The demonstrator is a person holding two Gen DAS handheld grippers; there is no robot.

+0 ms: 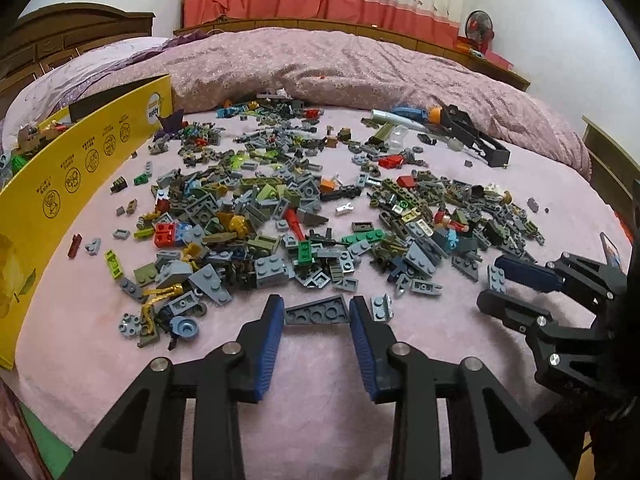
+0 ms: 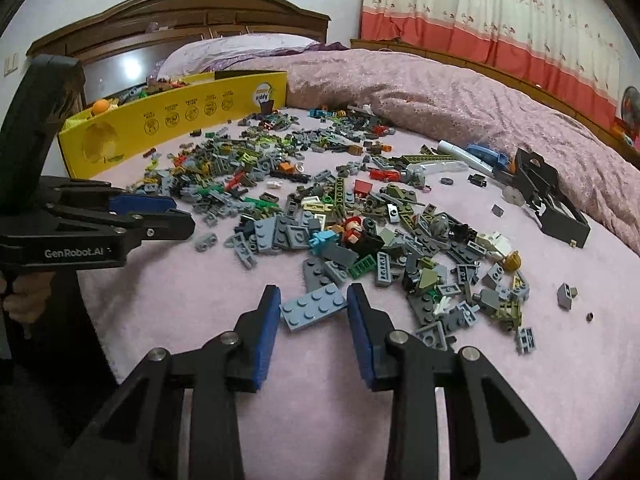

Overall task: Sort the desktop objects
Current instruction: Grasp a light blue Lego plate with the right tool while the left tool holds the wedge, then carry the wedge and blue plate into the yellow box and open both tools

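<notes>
A wide heap of small building bricks (image 1: 280, 216), mostly grey, green and olive, lies on the pink sheet. My left gripper (image 1: 316, 308) is at the heap's near edge, shut on a dark grey wedge plate (image 1: 316, 314). Its blue pads press on the plate's two ends. My right gripper (image 2: 314, 300) is shut on a blue-grey two-by-four plate (image 2: 312, 307) at the near edge of the heap (image 2: 320, 216). In the left wrist view, the right gripper (image 1: 494, 282) shows at the right with that plate (image 1: 496, 278) at its tips. The left gripper (image 2: 182, 214) shows side-on at the left of the right wrist view.
A yellow cardboard box (image 1: 60, 184) holding sorted pieces stands along the left side. A black frame part (image 2: 556, 208) lies at the far right, next to a white tube. A rumpled pink quilt (image 1: 320, 64) rises behind the heap. A hand (image 2: 24, 300) holds the left gripper.
</notes>
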